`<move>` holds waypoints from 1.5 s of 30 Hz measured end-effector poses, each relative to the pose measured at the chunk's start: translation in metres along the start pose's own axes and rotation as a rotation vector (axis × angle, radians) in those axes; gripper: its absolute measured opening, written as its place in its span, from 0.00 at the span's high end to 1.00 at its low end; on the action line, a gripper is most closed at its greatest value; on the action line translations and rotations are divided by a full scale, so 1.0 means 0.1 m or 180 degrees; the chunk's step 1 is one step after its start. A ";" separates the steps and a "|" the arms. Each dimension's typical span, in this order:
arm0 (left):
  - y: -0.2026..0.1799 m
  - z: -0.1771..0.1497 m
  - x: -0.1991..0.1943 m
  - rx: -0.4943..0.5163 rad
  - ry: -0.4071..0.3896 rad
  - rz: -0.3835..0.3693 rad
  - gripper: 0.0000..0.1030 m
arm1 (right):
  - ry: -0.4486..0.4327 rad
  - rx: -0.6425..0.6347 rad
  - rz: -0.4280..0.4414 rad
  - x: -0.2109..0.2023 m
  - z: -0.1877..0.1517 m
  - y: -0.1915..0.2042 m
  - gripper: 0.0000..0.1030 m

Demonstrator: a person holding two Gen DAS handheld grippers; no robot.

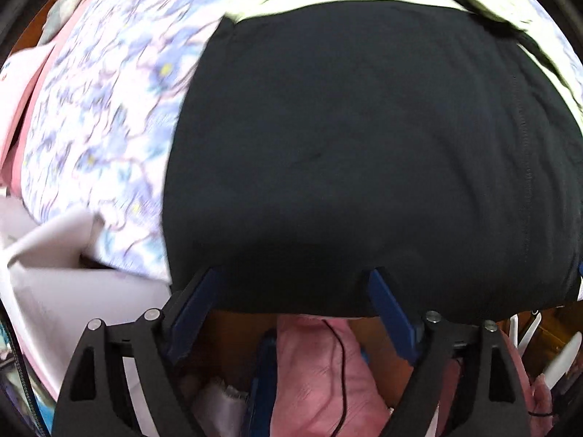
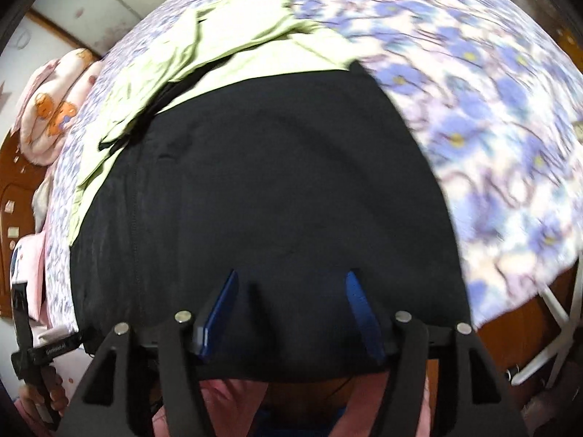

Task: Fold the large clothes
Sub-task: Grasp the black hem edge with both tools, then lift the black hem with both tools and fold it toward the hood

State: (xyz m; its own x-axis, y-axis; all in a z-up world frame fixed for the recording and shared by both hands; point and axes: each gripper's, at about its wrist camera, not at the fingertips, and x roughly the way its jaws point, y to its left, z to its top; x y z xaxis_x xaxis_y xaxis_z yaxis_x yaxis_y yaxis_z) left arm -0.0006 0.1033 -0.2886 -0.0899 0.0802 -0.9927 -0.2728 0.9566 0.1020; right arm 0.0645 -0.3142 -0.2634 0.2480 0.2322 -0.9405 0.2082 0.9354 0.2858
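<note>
A black garment [image 1: 364,145] lies spread flat on a bed covered by a blue-flowered sheet [image 1: 102,127]. Its near edge hangs at the bed's front. My left gripper [image 1: 295,273] points down over that near edge, its blue pads wide apart with nothing pinched between them. In the right wrist view the same black garment [image 2: 273,200] fills the middle. My right gripper [image 2: 291,275] stands open over its near edge, also holding nothing. A light green garment [image 2: 218,47] lies crumpled behind the black one, partly under it.
A pink quilt with a bear print [image 2: 51,109] sits by the wooden headboard [image 2: 11,189] at the left. White rack legs [image 2: 557,335] stand at the right. The person's pink-clad legs [image 1: 320,375] are below the grippers. White sheets [image 1: 54,255] lie left of the bed.
</note>
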 end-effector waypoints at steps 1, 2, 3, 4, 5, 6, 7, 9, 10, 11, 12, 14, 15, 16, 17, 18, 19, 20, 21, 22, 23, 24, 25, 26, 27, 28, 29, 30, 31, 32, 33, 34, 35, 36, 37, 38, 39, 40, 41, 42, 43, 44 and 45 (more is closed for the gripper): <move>0.05 -0.01 0.02 -0.0031 0.0037 0.0005 0.18 | 0.0014 0.0034 -0.0027 0.00 -0.01 -0.04 0.35; 0.10 0.02 0.04 -0.0057 0.0075 0.0024 0.18 | 0.0054 0.0073 -0.0061 0.00 -0.01 -0.10 0.34; 0.17 0.03 0.06 -0.0101 0.0089 0.0055 0.18 | 0.0090 0.0099 -0.0096 0.01 -0.02 -0.15 0.34; 0.19 0.06 0.06 -0.0137 0.0087 0.0080 0.17 | 0.0111 0.0115 -0.0124 0.00 -0.02 -0.20 0.34; 0.19 0.09 0.06 -0.0178 0.0084 0.0103 0.17 | 0.0126 0.0143 -0.0151 0.00 -0.02 -0.25 0.34; 0.22 0.13 0.08 -0.0207 0.0092 0.0109 0.15 | 0.0140 0.0202 -0.0180 -0.02 -0.02 -0.32 0.34; 0.27 0.14 0.11 -0.0235 0.0116 0.0106 0.14 | 0.0145 0.0239 -0.0194 -0.03 -0.01 -0.37 0.34; 0.34 0.17 0.14 -0.0263 0.0152 0.0083 0.12 | 0.0160 0.0248 -0.0278 -0.04 0.01 -0.45 0.34; 0.33 0.22 0.15 -0.0272 0.0181 0.0083 0.12 | 0.0165 0.0233 -0.0280 -0.04 0.01 -0.47 0.34; 0.36 0.21 0.17 -0.0266 0.0208 0.0074 0.12 | 0.0190 0.0215 -0.0273 -0.04 0.02 -0.48 0.34; 0.36 0.20 0.18 -0.0255 0.0222 0.0068 0.12 | 0.0215 0.0201 -0.0278 -0.04 0.02 -0.48 0.34; 0.38 0.18 0.21 -0.0261 0.0253 0.0059 0.12 | 0.0257 0.0124 -0.0304 -0.04 0.02 -0.47 0.34; 0.38 0.28 0.20 -0.0278 0.0277 0.0042 0.12 | 0.0277 0.0098 -0.0331 -0.04 0.02 -0.46 0.34; 0.36 0.25 0.17 -0.0289 0.0289 0.0016 0.12 | 0.0267 0.0107 -0.0372 -0.06 0.02 -0.46 0.34; 0.37 0.26 0.18 -0.0297 0.0297 -0.0023 0.12 | 0.0253 0.0119 -0.0373 -0.07 0.01 -0.47 0.33; 0.37 0.27 0.19 -0.0300 0.0289 -0.0044 0.12 | 0.0251 0.0135 -0.0389 -0.09 0.00 -0.49 0.30; 0.35 0.29 0.16 -0.0309 0.0269 -0.0051 0.12 | 0.0256 0.0151 -0.0420 -0.10 0.00 -0.50 0.28; 0.35 0.27 0.18 -0.0320 0.0248 -0.0050 0.12 | 0.0277 0.0204 -0.0467 -0.09 -0.01 -0.55 0.28; 0.36 0.27 0.17 -0.0349 0.0220 -0.0054 0.12 | 0.0302 0.0304 -0.0480 -0.08 -0.01 -0.63 0.27; 0.37 0.26 0.17 -0.0366 0.0214 -0.0068 0.12 | 0.0337 0.0397 -0.0483 -0.05 -0.01 -0.69 0.28; 0.38 0.26 0.16 -0.0378 0.0218 -0.0081 0.12 | 0.0376 0.0489 -0.0471 -0.03 -0.01 -0.75 0.28; 0.40 0.25 0.16 -0.0382 0.0217 -0.0094 0.12 | 0.0411 0.0571 -0.0425 0.00 -0.01 -0.81 0.27; 0.40 0.25 0.15 -0.0380 0.0218 -0.0105 0.12 | 0.0431 0.0597 -0.0396 0.03 0.02 -0.83 0.28; 0.40 0.27 0.11 -0.0369 0.0223 -0.0120 0.12 | 0.0446 0.0619 -0.0367 0.05 0.02 -0.85 0.28; 0.41 0.28 0.10 -0.0358 0.0227 -0.0144 0.12 | 0.0455 0.0643 -0.0339 0.06 0.02 -0.86 0.27; 0.43 0.29 0.09 -0.0345 0.0227 -0.0174 0.12 | 0.0466 0.0667 -0.0318 0.07 0.02 -0.88 0.28; 0.45 0.30 0.08 -0.0331 0.0236 -0.0206 0.12 | 0.0482 0.0705 -0.0287 0.09 0.03 -0.90 0.28; 0.47 0.31 0.07 -0.0331 0.0237 -0.0254 0.12 | 0.0493 0.0730 -0.0252 0.11 0.03 -0.91 0.28; 0.48 0.31 0.08 -0.0338 0.0236 -0.0313 0.12 | 0.0512 0.0748 -0.0209 0.11 0.02 -0.95 0.31; 0.51 0.31 0.07 -0.0356 0.0235 -0.0387 0.12 | 0.0549 0.0779 -0.0152 0.13 0.01 -0.97 0.33; 0.54 0.31 0.08 -0.0374 0.0239 -0.0458 0.12 | 0.0573 0.0820 -0.0107 0.13 0.01 -1.00 0.39; 0.58 0.32 0.08 -0.0414 0.0241 -0.0546 0.12 | 0.0581 0.0845 -0.0092 0.13 -0.01 -1.03 0.47; 0.62 0.32 0.08 -0.0452 0.0233 -0.0605 0.12 | 0.0605 0.0879 -0.0072 0.13 -0.02 -1.03 0.51; 0.66 0.32 0.08 -0.0511 0.0218 -0.0694 0.12 | 0.0630 0.0901 -0.0047 0.12 -0.02 -1.05 0.59; 0.72 0.31 0.08 -0.0593 0.0183 -0.0786 0.12 | 0.0644 0.0901 -0.0018 0.11 -0.02 -1.06 0.66; 0.77 0.31 0.08 -0.0670 0.0151 -0.0868 0.12 | 0.0666 0.0895 0.0033 0.09 -0.01 -1.07 0.69; 0.81 0.31 0.09 -0.0739 0.0126 -0.0947 0.12 | 0.0683 0.0886 0.0069 0.08 -0.01 -1.06 0.74; 0.86 0.31 0.10 -0.0828 0.0116 -0.1040 0.12 | 0.0693 0.0878 0.0082 0.08 -0.02 -1.06 0.76; 0.90 0.31 0.12 -0.0889 0.0127 -0.1103 0.12 | 0.0715 0.0855 0.0080 0.07 -0.01 -1.04 0.77; 0.92 0.31 0.13 -0.0935 0.0153 -0.1138 0.12 | 0.0739 0.0818 0.0068 0.08 0.01 -1.02 0.78; 0.93 0.32 0.15 -0.0959 0.0177 -0.1142 0.13 | 0.0749 0.0799 0.0067 0.08 0.02 -0.99 0.79; 0.94 0.32 0.17 -0.0980 0.0222 -0.1132 0.17 | 0.0763 0.0787 0.0084 0.08 0.03 -0.97 0.79; 0.93 0.32 0.17 -0.0984 0.0245 -0.1128 0.22 | 0.0769 0.0804 0.0109 0.08 0.04 -0.96 0.80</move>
State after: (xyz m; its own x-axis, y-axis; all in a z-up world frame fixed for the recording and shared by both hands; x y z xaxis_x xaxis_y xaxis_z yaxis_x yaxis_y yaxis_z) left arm 0.0030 0.2025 -0.2983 -0.0072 -0.2681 -0.9634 -0.5708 0.7921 -0.2162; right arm 0.0505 -0.4032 -0.2974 0.0342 0.3470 -0.9372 0.4387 0.8374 0.3261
